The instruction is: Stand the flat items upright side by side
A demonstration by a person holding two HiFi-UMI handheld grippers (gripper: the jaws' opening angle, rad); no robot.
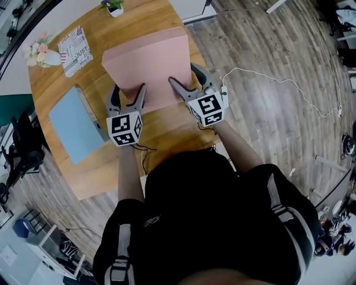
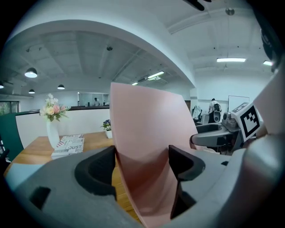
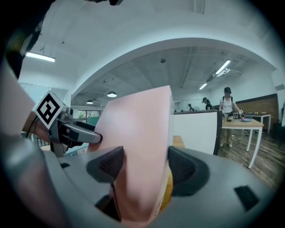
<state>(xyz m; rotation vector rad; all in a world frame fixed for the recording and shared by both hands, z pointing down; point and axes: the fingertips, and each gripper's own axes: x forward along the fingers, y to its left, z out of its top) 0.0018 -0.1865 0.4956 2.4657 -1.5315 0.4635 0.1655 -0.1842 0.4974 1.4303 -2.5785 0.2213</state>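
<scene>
Two grey plastic two-jaw tools, each carrying a white cube with black square markers, grip one large pink flat folder (image 1: 147, 67) with a smooth matte cover over a round wooden table (image 1: 167, 131) with visible plank grain. The left gripper (image 1: 129, 92) clamps the folder's near left corner. In the left gripper view its ribbed black pads (image 2: 106, 164) stand wide apart with the thick pink cover filling the gap and bearing on both. The right gripper (image 1: 182, 73) holds the near right corner the same way, its jaws spread wide around the folder's thickness, and the pink surface rises tall and slightly curved ahead of them. The folder leans up and away from both tools, its far edge highest.

Left of the left gripper, a pale blue flat folder (image 1: 75, 123) with a grey spine lies face-up on the wood, near that tool but apart from it. Further ahead and to the left sit a rectangular printed magazine (image 1: 75, 50) and a white rounded vase of pink and cream flowers (image 1: 41, 53). Beyond the pink folder's far edge stands a small potted plant (image 1: 114, 6). To the right of the right gripper, a thin white cable (image 1: 278, 80) loops across grey wood-look flooring.
</scene>
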